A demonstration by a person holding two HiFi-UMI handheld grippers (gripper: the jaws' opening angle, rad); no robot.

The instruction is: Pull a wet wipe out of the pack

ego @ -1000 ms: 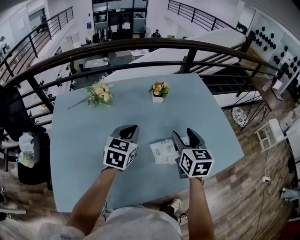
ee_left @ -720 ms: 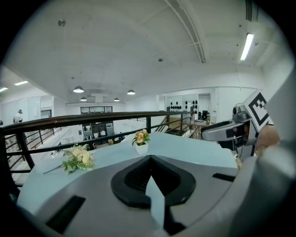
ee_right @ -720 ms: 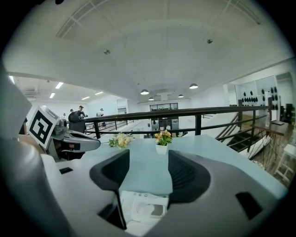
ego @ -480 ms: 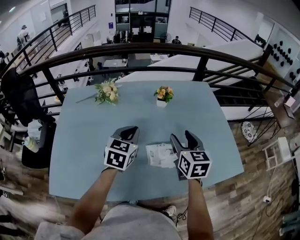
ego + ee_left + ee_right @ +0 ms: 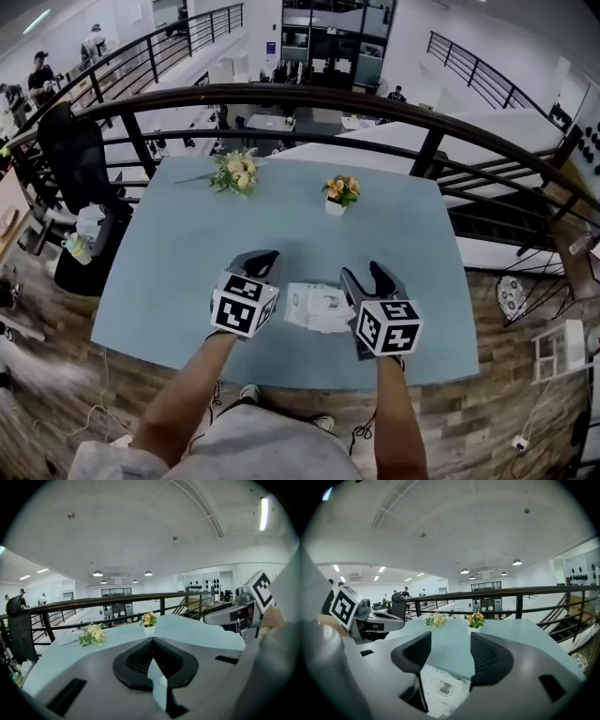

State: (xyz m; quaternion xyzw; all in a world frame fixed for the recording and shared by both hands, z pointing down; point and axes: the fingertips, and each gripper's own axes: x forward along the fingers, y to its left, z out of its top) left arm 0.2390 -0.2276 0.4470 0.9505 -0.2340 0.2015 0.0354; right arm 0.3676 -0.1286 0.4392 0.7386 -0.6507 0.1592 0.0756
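Observation:
A white wet wipe pack [image 5: 315, 308] lies flat on the light blue table [image 5: 187, 253], near its front edge. In the head view it sits between my two grippers. My left gripper [image 5: 262, 257] hovers just left of the pack, its jaws closed together with nothing in them [image 5: 152, 642]. My right gripper [image 5: 366, 274] stands at the pack's right end with its jaws apart. In the right gripper view the pack [image 5: 442, 689] shows below and between the two open fingers [image 5: 451, 654], its flap label facing up.
A small white pot of orange flowers [image 5: 339, 193] and a loose bouquet [image 5: 235, 172] sit at the table's far side. A dark railing [image 5: 309, 94] runs behind the table. A black chair [image 5: 73, 159] stands to the left, and people are far off at upper left.
The head view has swung, so the table sits differently in frame. Both grippers and the pack keep nearly the same places relative to each other.

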